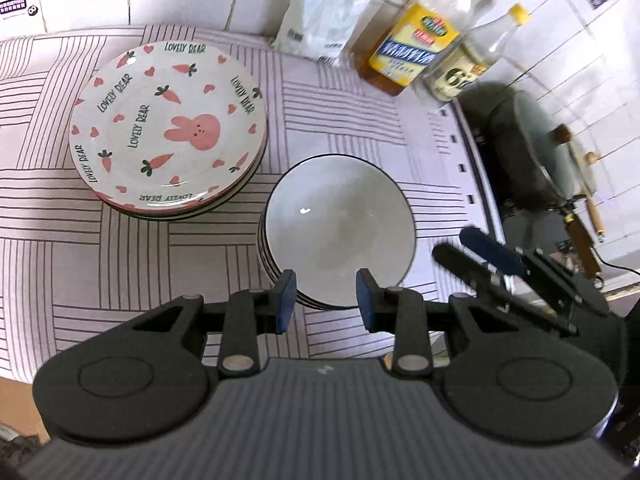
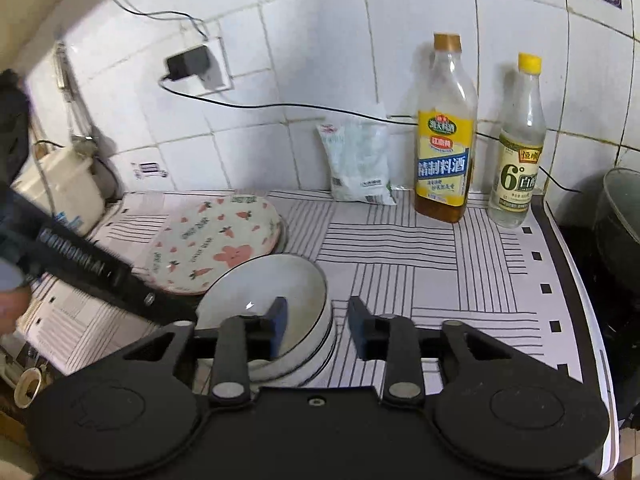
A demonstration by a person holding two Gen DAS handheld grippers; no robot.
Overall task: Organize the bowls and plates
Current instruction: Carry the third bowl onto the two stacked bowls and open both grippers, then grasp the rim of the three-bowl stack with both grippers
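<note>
From my left camera, my left gripper (image 1: 326, 300) is spread wide and holds nothing. It hangs over the near edge of a stack of white bowls (image 1: 340, 224). A stack of bunny plates (image 1: 168, 128) sits just beside the bowls on the striped mat (image 1: 344, 120). My right gripper (image 1: 476, 246) is past the bowls, near the pan (image 1: 540, 152).

From my right camera, my right gripper (image 2: 318, 326) is spread too, with one finger inside the top bowl (image 2: 264, 292). Two bottles (image 2: 444, 132) stand by the wall.
</note>
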